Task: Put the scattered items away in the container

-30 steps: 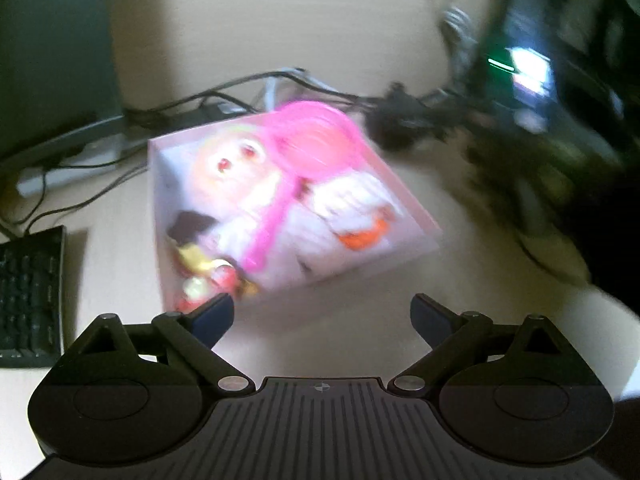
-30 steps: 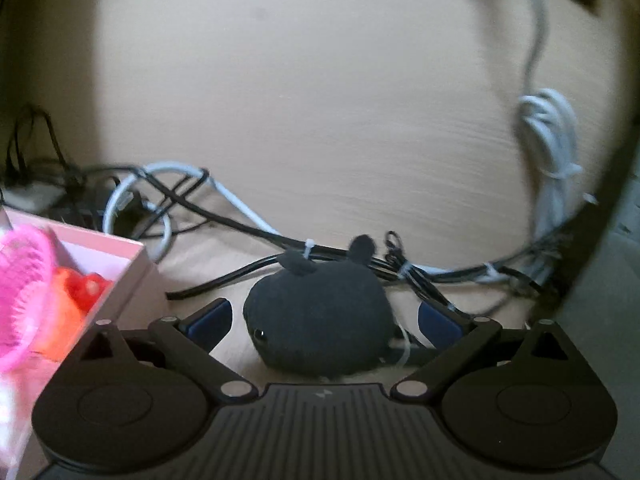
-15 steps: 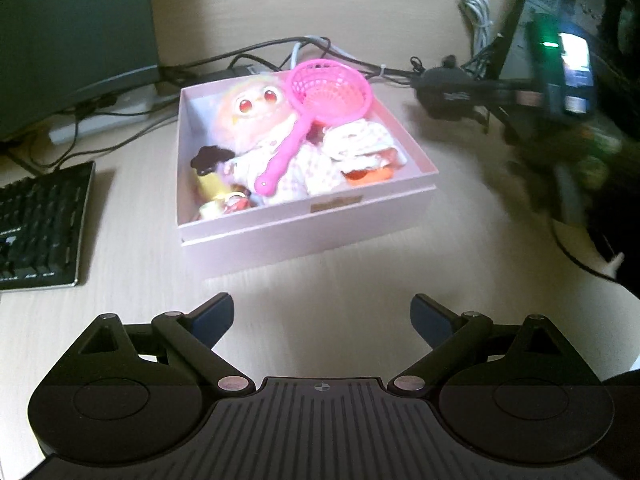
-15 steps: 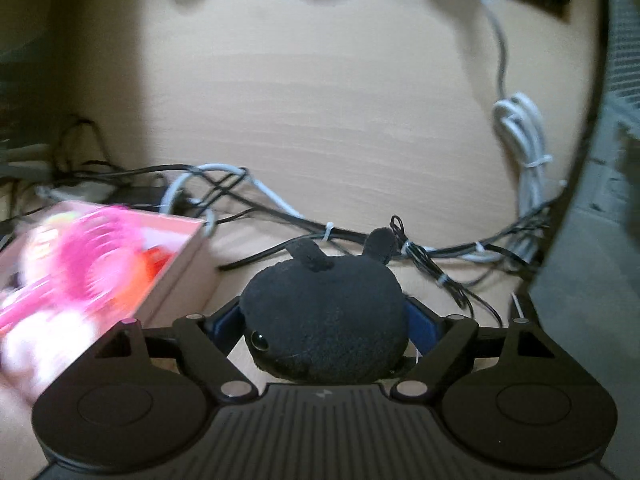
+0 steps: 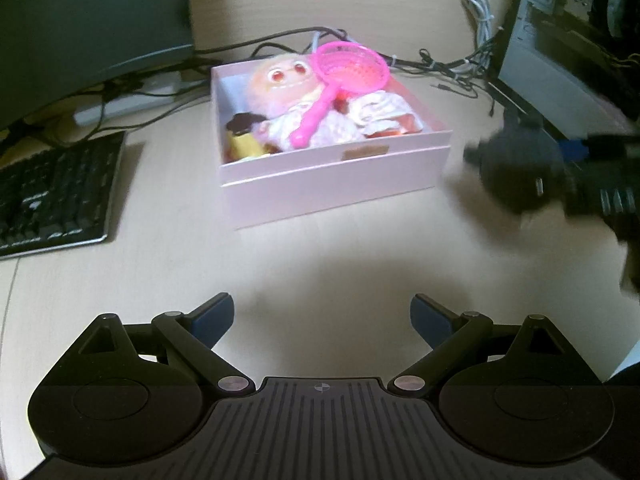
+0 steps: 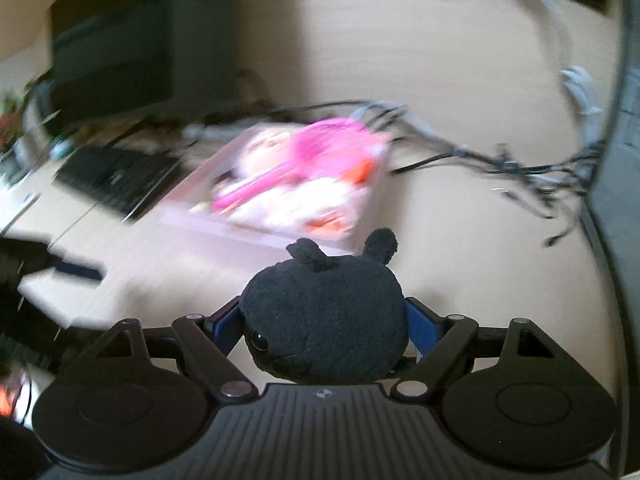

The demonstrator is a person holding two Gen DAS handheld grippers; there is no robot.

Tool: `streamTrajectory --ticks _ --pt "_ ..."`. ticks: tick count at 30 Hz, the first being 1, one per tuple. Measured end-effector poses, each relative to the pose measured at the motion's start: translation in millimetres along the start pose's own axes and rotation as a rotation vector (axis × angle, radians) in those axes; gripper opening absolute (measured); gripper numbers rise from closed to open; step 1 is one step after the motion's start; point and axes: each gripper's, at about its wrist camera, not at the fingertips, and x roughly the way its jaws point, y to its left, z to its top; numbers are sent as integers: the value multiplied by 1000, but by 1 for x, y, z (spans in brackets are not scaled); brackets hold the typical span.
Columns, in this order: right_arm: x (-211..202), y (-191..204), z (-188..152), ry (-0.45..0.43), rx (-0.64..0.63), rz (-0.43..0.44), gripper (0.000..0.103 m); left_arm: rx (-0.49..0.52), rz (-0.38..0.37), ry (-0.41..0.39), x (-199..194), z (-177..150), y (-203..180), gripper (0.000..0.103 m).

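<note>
Mostly, the right wrist view is smeared by motion blur: the pale pink rectangular cardboard box (image 6: pixel 276 216) ahead of the right gripper (image 6: pixel 324 326) reads only as a pink and white streak, and its contents cannot be separated there. The round black plush toy with two small ears (image 6: pixel 324 316) is sharp. It sits clamped between the blue finger pads (image 6: pixel 420 328), which press its two sides; its body hides most of both pads and the desk directly ahead.

The left wrist view shows the box clearly. It stands ahead of the left gripper (image 5: pixel 322 314), well apart from the fingertips, and holds a pale-haired doll with red eyes (image 5: pixel 280 80), a bright pink plastic scoop net with a long handle (image 5: pixel 340 84) lying across the doll, and a small dark-topped yellow figure (image 5: pixel 244 136) in the near left corner. Further items under the net are too crowded to identify. The left gripper's jaws stand wide apart with nothing between them.

Forward and right of the left gripper, the plush and the right gripper appear as a dark blurred mass beside the box's right wall; detail is lost.

A black keyboard (image 5: pixel 56 192) lies forward-left, cut by the frame edge. Bare light wooden desk surface (image 5: pixel 320 248) lies between the left gripper and the box's front wall. Tangled black cables (image 5: pixel 440 66) run behind the box.
</note>
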Motion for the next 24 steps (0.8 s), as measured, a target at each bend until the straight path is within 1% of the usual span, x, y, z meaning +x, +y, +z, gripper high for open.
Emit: streamTrajectory --ticks 3,6,9,12,14,16,19,22,24 --pt "6 26 -6 32 -47 41 83 -19 15 -13 -7 -4 12 98" --pt "9 47 -10 47 -81 52 83 -54 19 -25 -13 -8 23 98" --pt "15 63 -12 64 -101 56 85 -82 4 -24 -17 -12 31 98" --pt "6 67 -15 45 -103 46 91 -81 -15 -21 -18 -15 33 98" --pt "-4 61 -15 25 -80 37 94 -72 -32 -19 -17 -16 30 98" --pt "-18 47 -16 2 -25 10 96 -60 -62 -22 -17 -14 24 98" --pt "-37 19 -21 -20 65 -73 98 -23 -143 -35 -17 -10 11 98" --pt "-43 -3 -32 -1 145 -163 99 28 -235 -38 -15 -6 -7 98" --pt "-45 -14 -39 14 189 -213 99 79 -273 -29 -8 -4 -23 98"
